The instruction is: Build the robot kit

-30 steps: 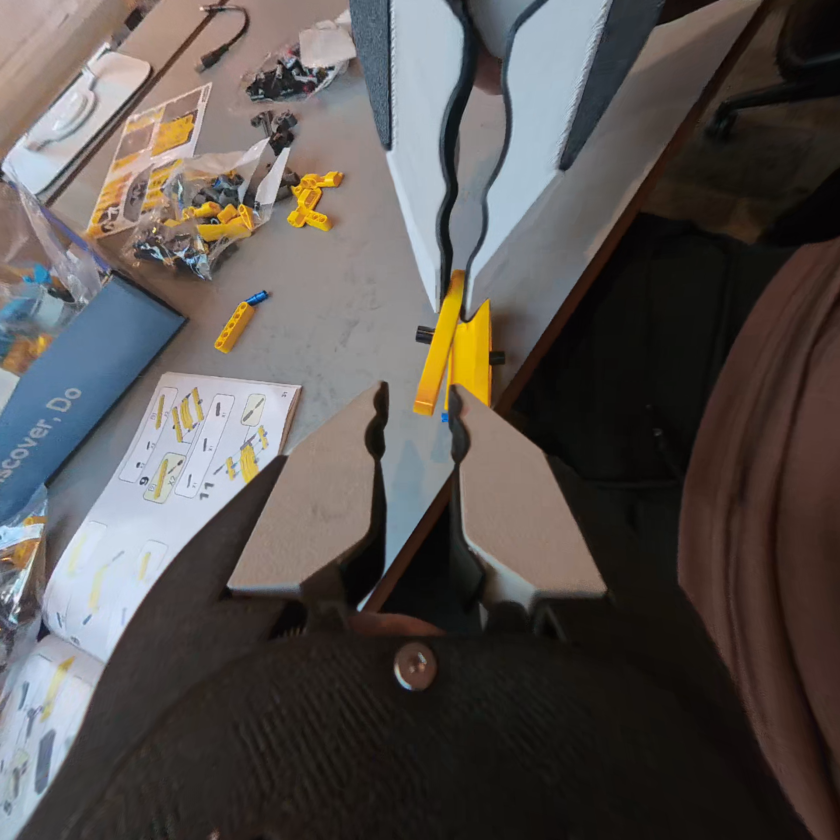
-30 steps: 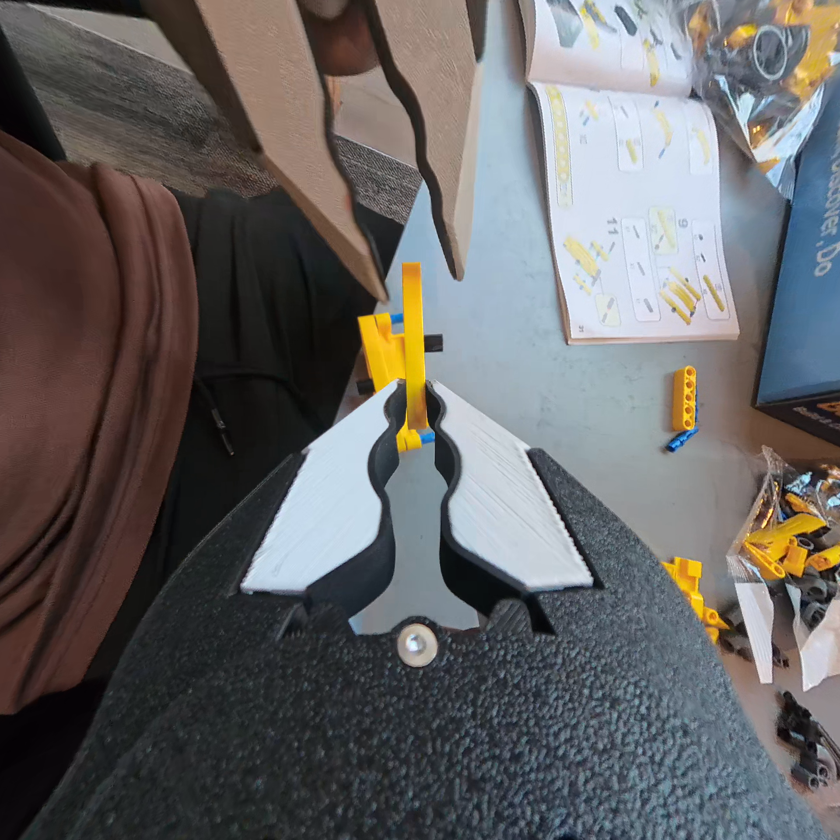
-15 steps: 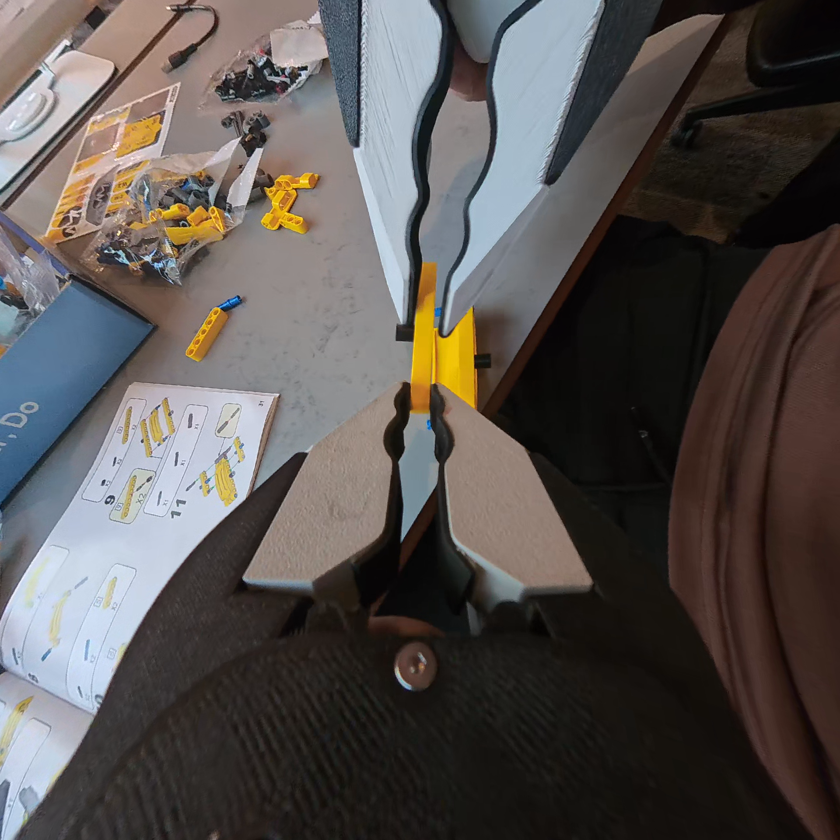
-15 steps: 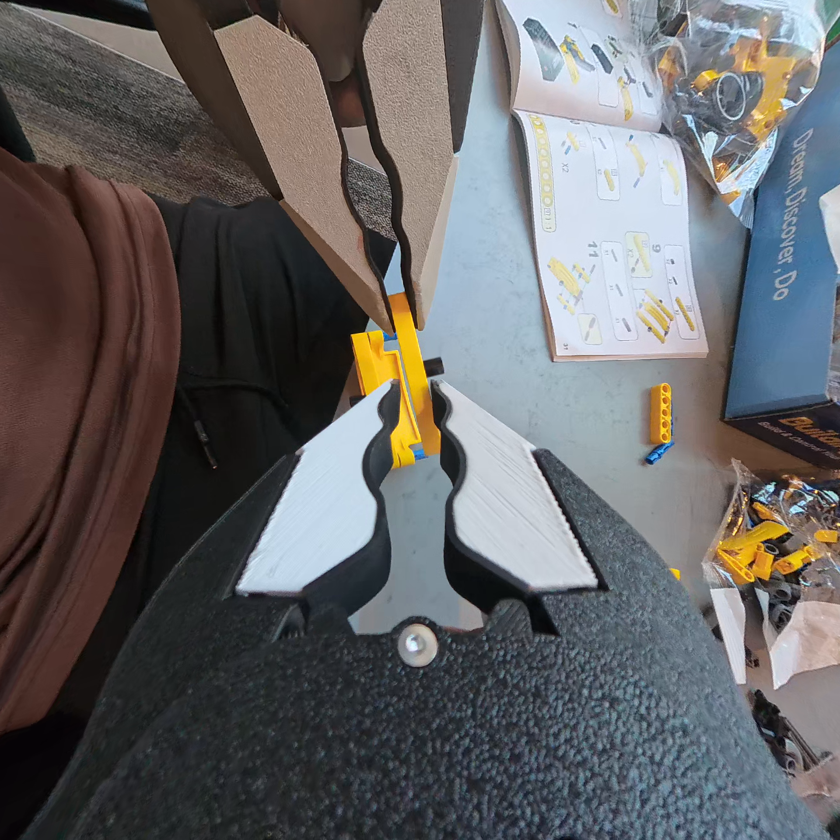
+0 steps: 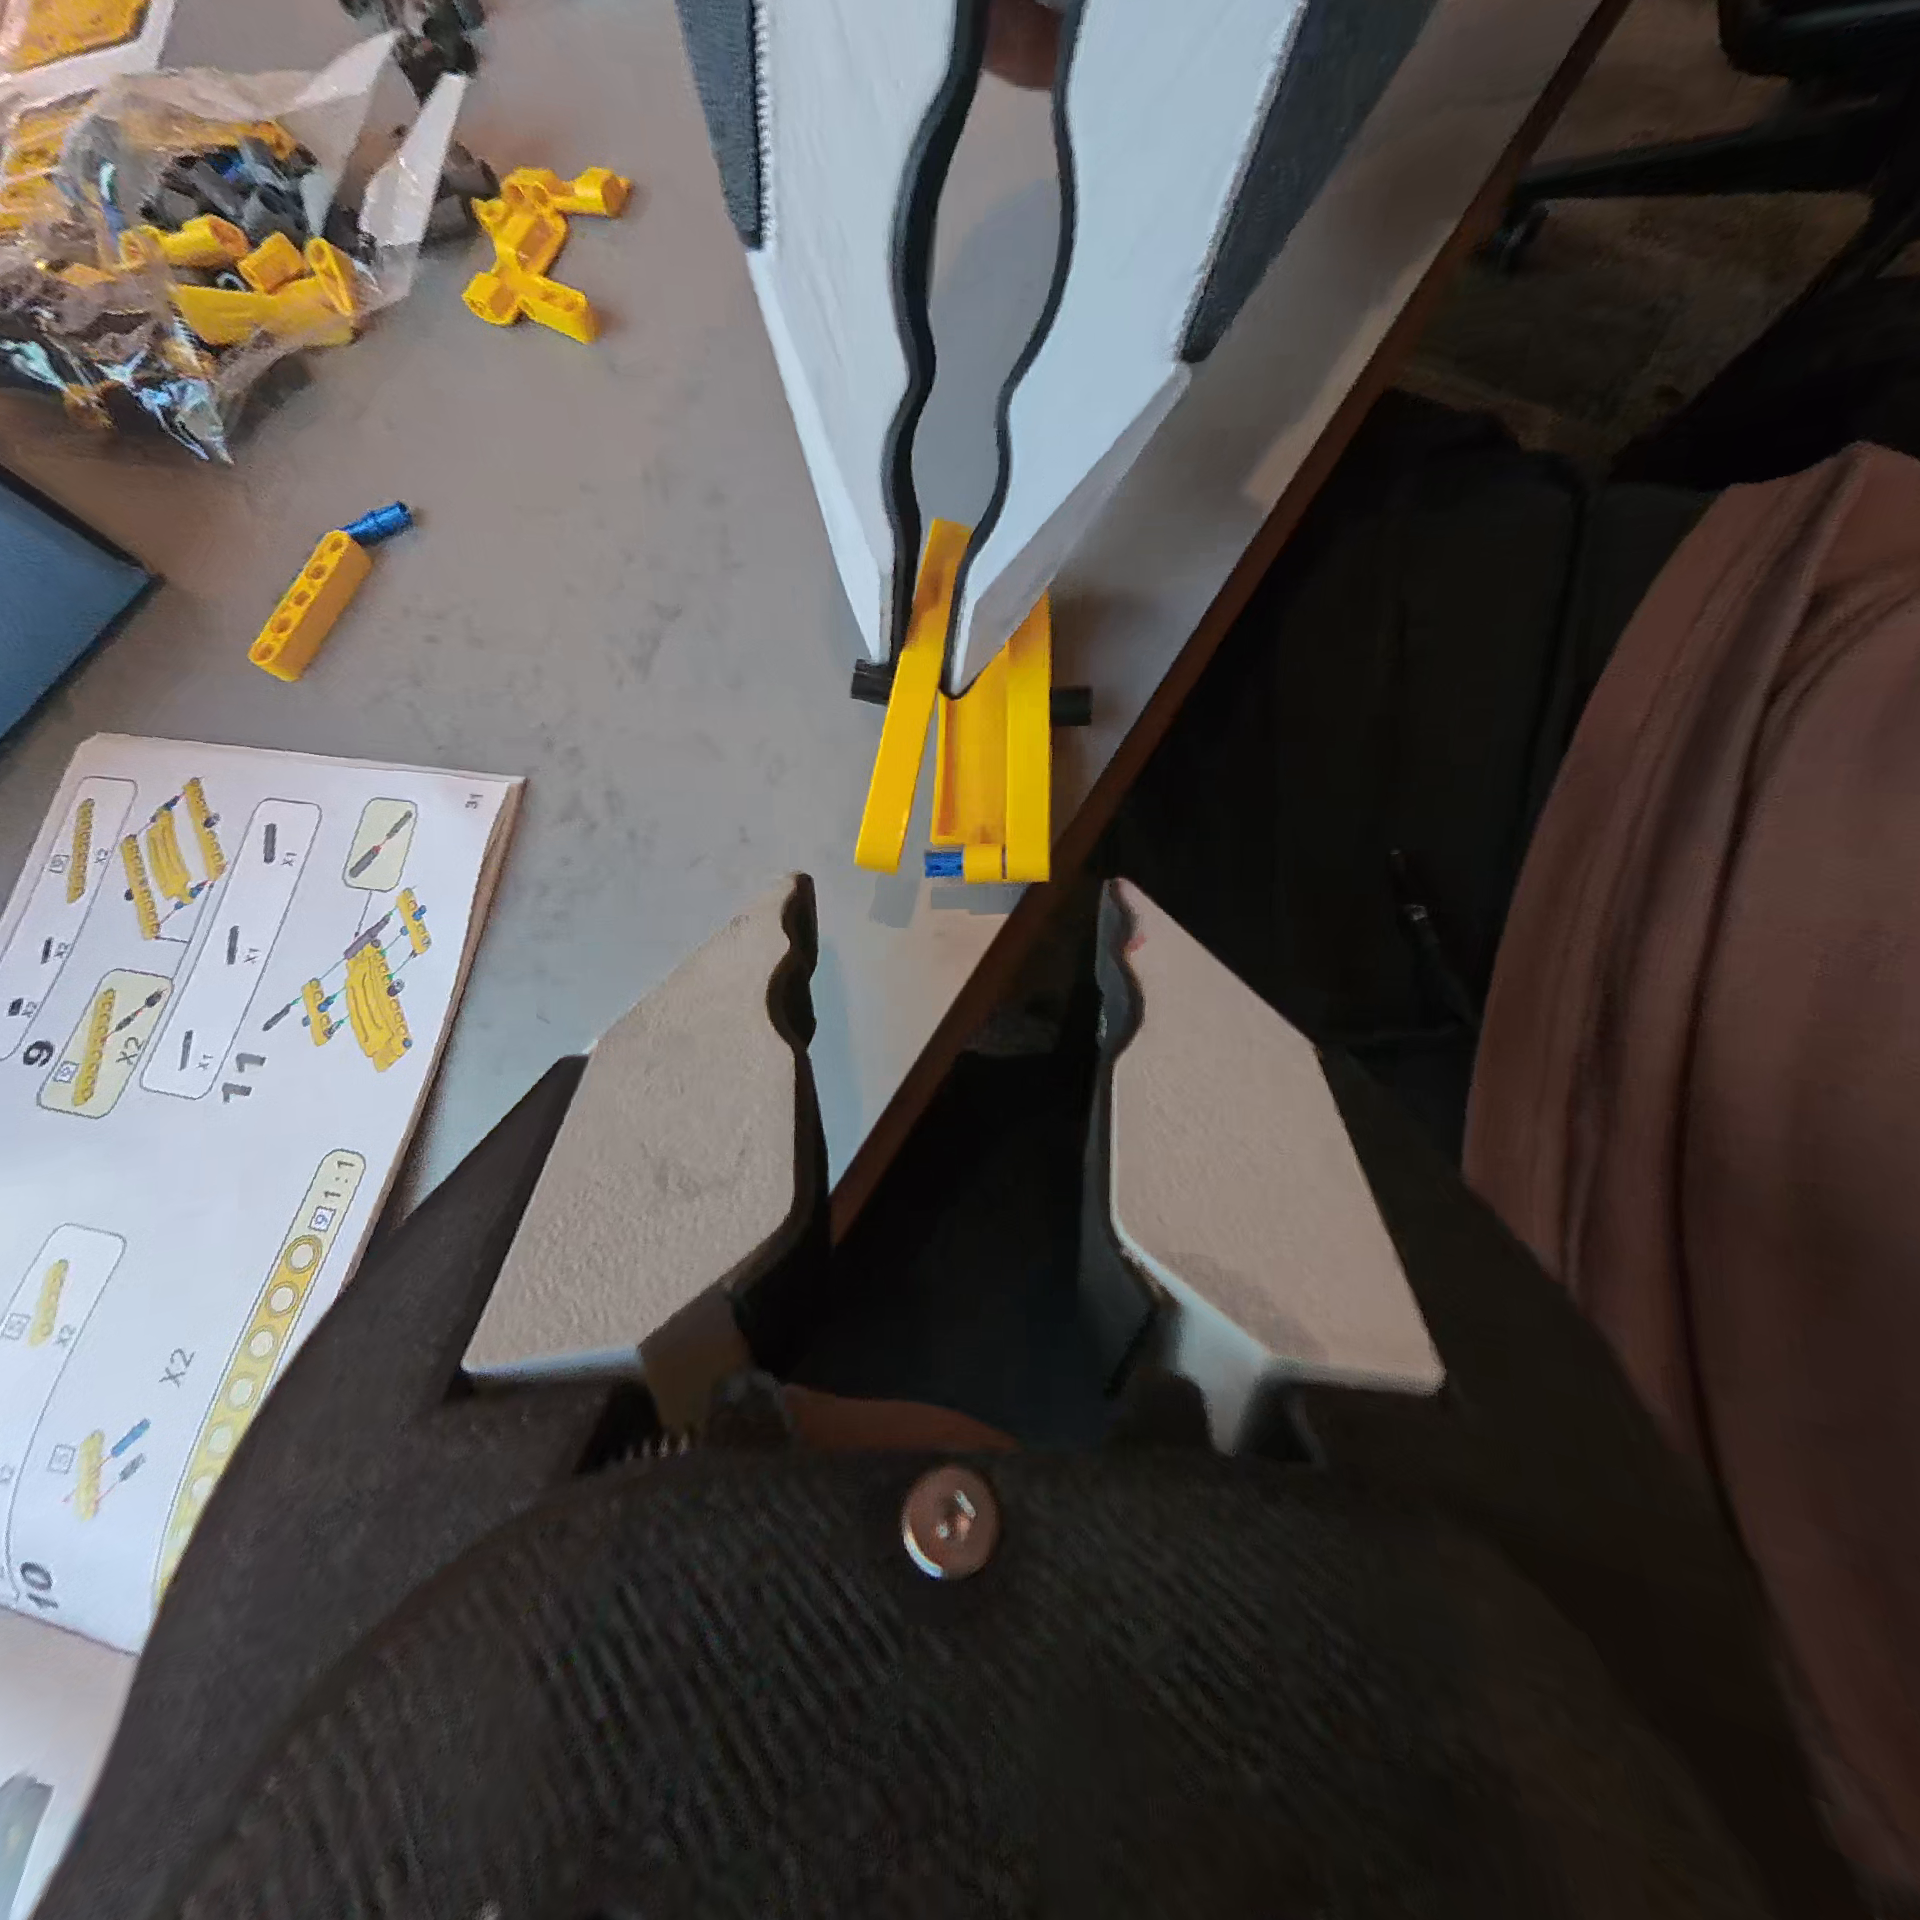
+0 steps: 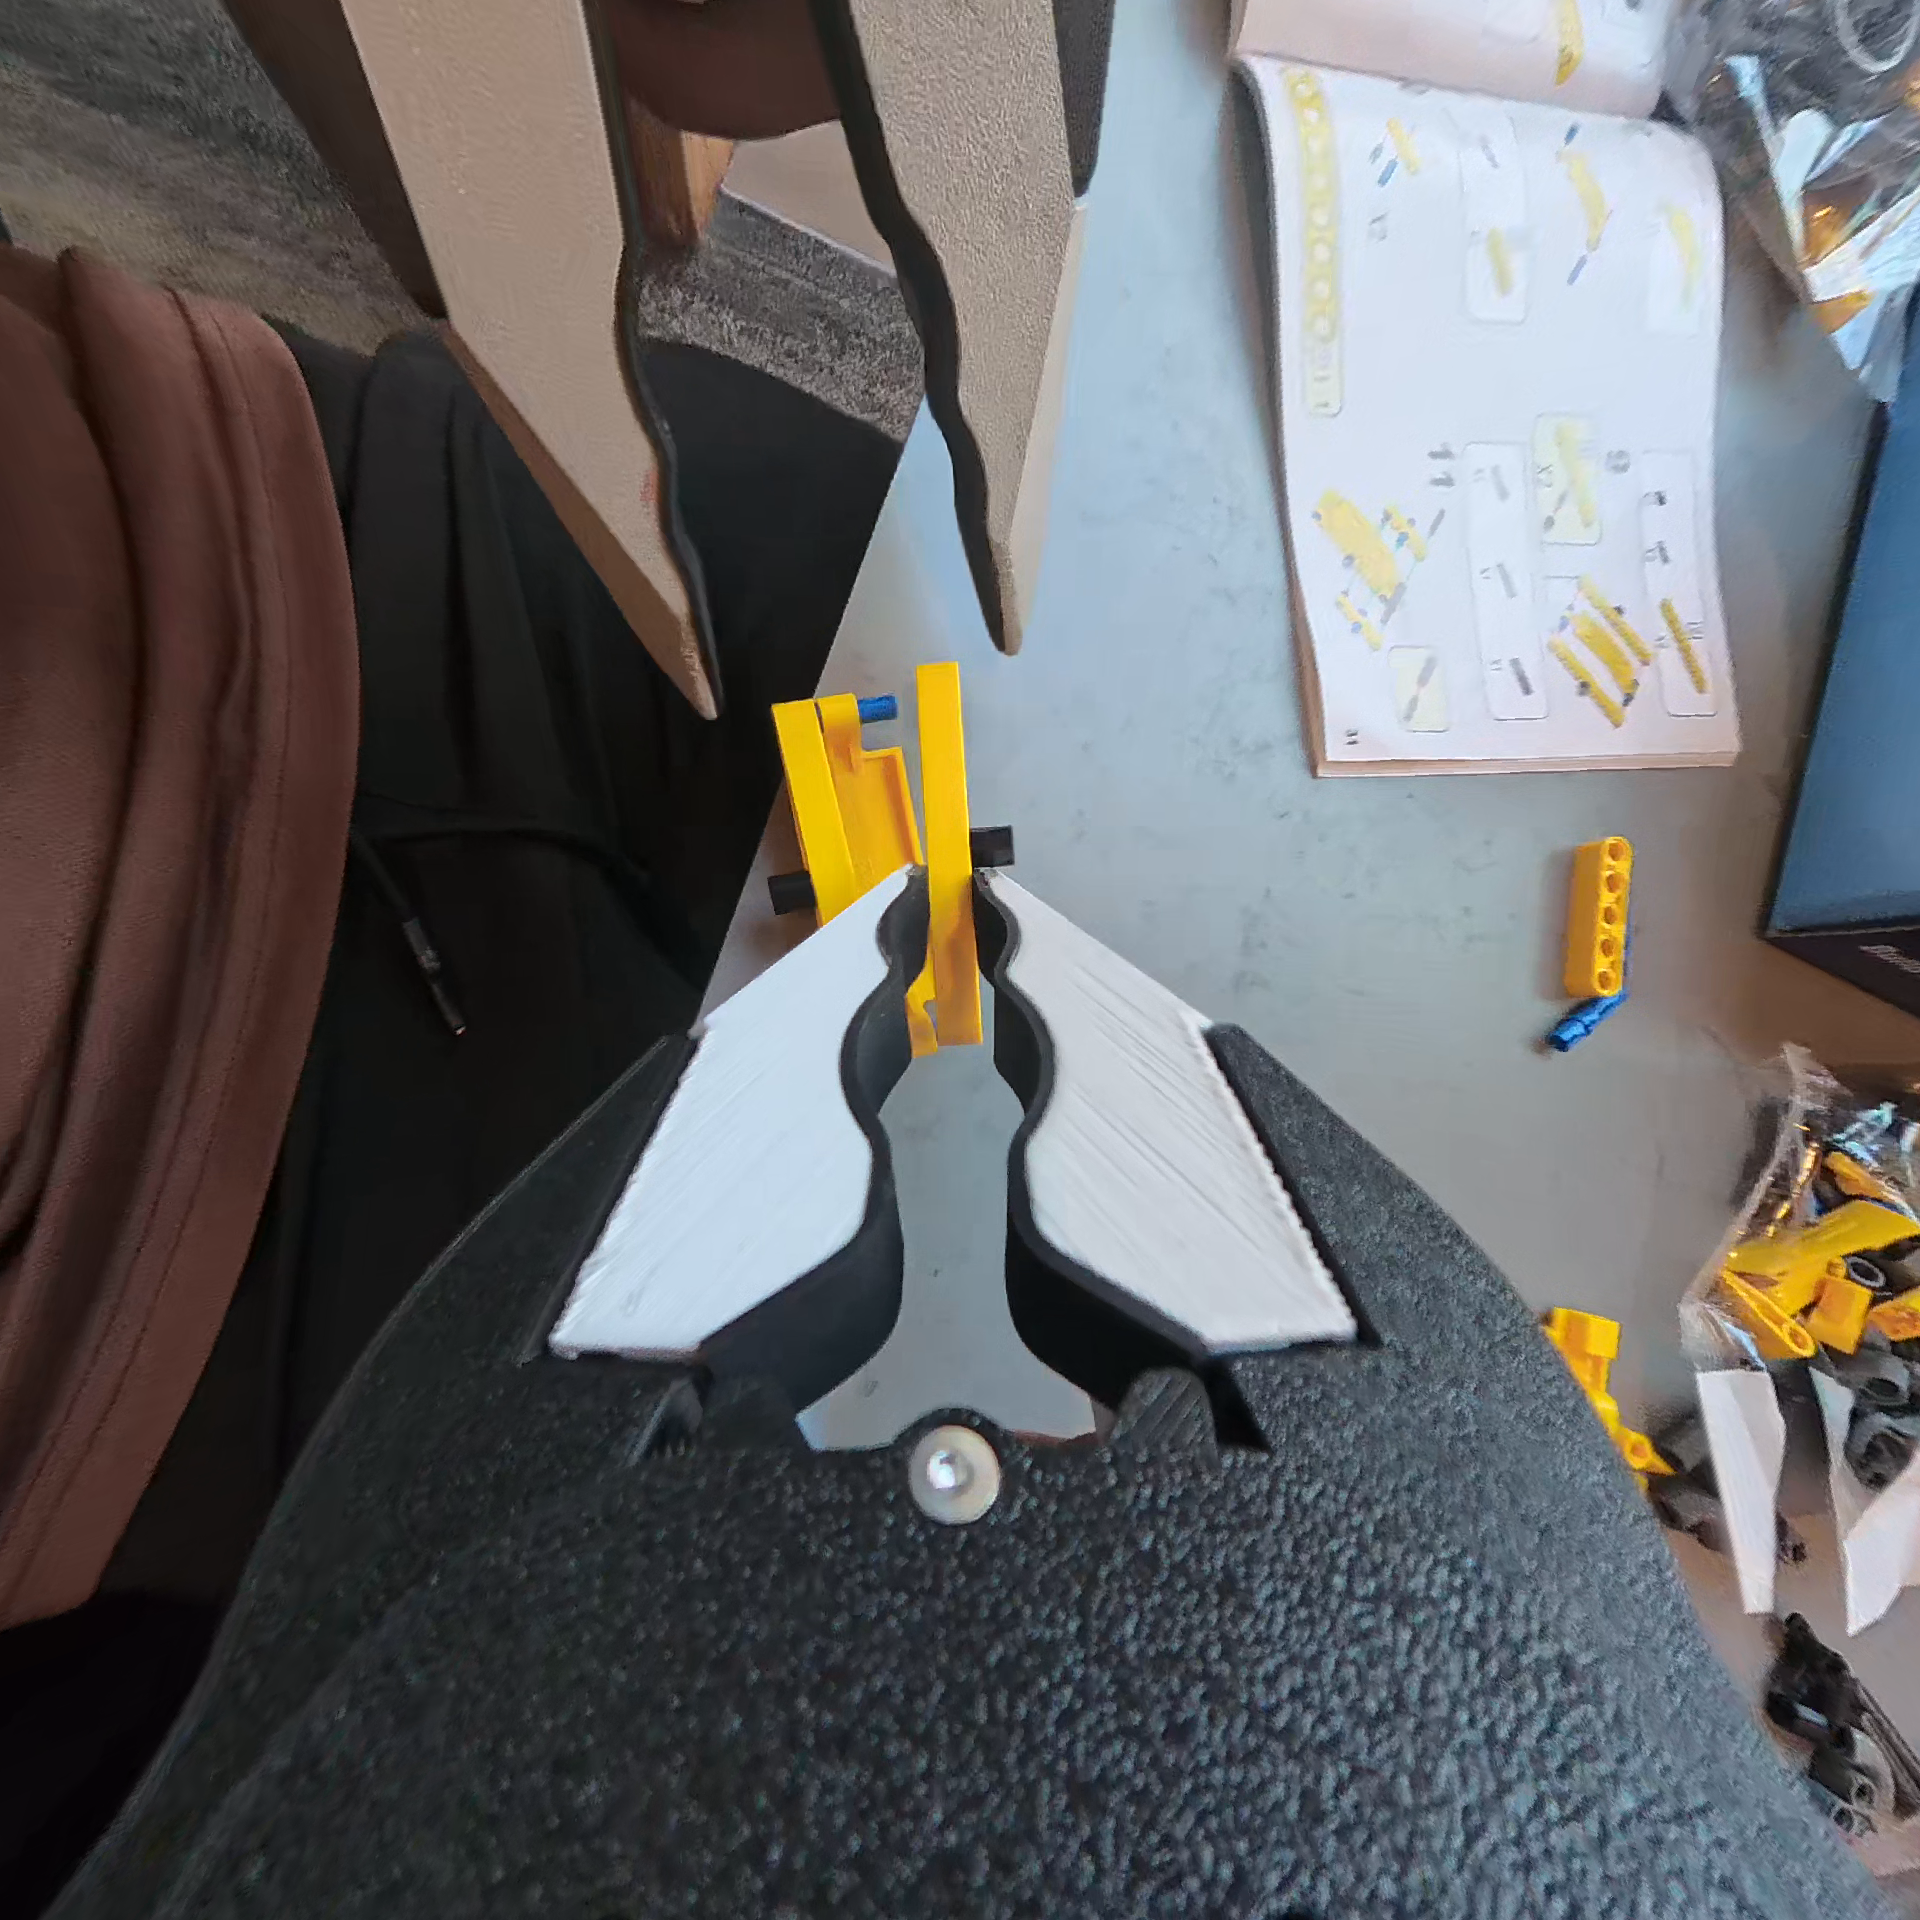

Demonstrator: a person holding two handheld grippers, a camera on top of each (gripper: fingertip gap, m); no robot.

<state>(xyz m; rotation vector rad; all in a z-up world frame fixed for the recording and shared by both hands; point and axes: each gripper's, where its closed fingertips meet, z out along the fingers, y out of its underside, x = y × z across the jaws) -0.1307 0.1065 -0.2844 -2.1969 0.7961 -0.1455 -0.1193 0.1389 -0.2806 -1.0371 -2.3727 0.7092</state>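
The grey table bears an open instruction booklet well apart from the yellow brick assembly at its near edge. The right gripper pinches the assembly's long beam, holding it upright. The left gripper, spread and empty, hangs just beside the assembly's free end.

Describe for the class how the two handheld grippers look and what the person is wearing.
The left gripper has two tan, wedge-shaped fingers with wavy black inner edges, a ribbed black body and one silver screw. The right gripper has white ridged fingers with the same wavy black lining, on a pebbled black body with a silver screw. No cables show. The person wears a brown garment over black clothing.
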